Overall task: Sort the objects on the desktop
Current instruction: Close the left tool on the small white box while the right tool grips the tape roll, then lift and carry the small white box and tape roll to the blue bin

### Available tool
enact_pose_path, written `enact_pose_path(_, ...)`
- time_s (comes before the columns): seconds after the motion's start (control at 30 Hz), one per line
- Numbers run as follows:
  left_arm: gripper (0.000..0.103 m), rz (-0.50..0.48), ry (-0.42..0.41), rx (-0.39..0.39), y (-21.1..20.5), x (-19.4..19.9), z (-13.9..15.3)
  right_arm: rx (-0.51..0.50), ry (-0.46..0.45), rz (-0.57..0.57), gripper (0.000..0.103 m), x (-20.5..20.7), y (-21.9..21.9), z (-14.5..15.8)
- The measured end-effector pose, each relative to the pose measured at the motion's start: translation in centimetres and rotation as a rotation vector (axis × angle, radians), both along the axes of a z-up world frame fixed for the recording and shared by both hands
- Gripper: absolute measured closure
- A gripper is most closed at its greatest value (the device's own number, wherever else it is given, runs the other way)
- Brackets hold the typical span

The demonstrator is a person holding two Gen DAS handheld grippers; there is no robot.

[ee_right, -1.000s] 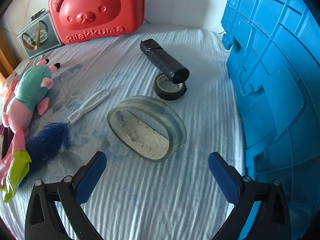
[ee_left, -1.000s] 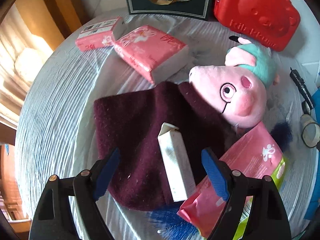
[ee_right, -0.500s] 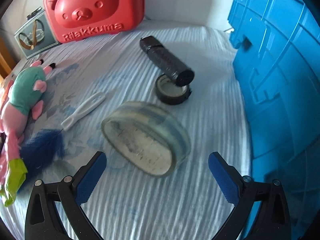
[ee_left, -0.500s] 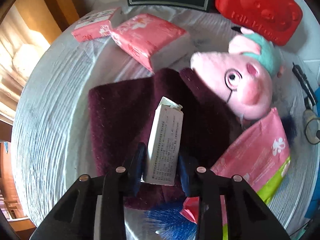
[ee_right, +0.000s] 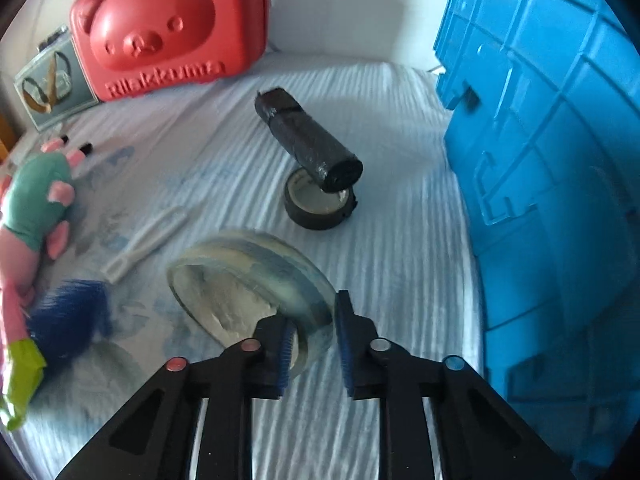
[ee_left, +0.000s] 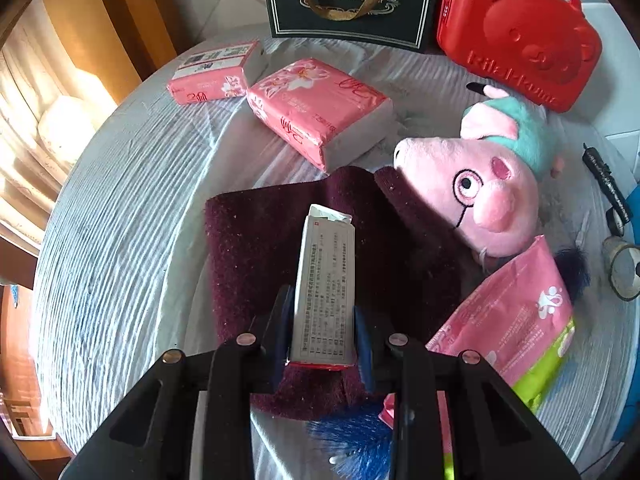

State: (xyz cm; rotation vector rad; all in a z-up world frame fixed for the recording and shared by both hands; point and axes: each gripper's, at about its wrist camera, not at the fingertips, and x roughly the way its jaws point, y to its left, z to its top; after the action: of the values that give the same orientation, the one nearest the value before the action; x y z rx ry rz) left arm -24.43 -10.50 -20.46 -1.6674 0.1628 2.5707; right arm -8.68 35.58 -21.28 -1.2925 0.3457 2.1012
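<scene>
My left gripper (ee_left: 322, 330) is shut on a narrow white carton (ee_left: 326, 280) with small print, held above a dark maroon cloth (ee_left: 256, 240). My right gripper (ee_right: 314, 340) has closed its jaws over the near rim of a clear tape roll (ee_right: 256, 276) that lies on the white striped cloth; the view is blurred. A black tape roll (ee_right: 318, 206) lies beyond it, with a black wrapped cylinder (ee_right: 308, 140) resting on it.
A pink pig plush (ee_left: 480, 188), two pink tissue packs (ee_left: 316, 112), a pink and green packet (ee_left: 516, 320), a blue feather brush (ee_right: 68, 320), a white plastic stick (ee_right: 144, 240), a red bear case (ee_right: 168, 28) and a dark gift bag (ee_left: 348, 0). A blue crate (ee_right: 552, 160) stands at right.
My left gripper closed on the white carton and lifted it off the maroon cloth. My right gripper moved forward and closed from wide open onto the clear tape roll's rim.
</scene>
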Motion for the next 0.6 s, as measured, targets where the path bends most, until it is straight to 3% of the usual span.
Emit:
enact_pose_path(0.23,0.075,0.011,0.077,0.009,-1.1,2.2,3.1,0.067,0.067,0.035,0.086,1.5,-3.4,4.0)
enact_pose_path(0.6,0.075,-0.048,0.253,0.038,-1.6,8.7,10.3,0.234,0.290,0.085,0.086,6.0,-11.2,15.1)
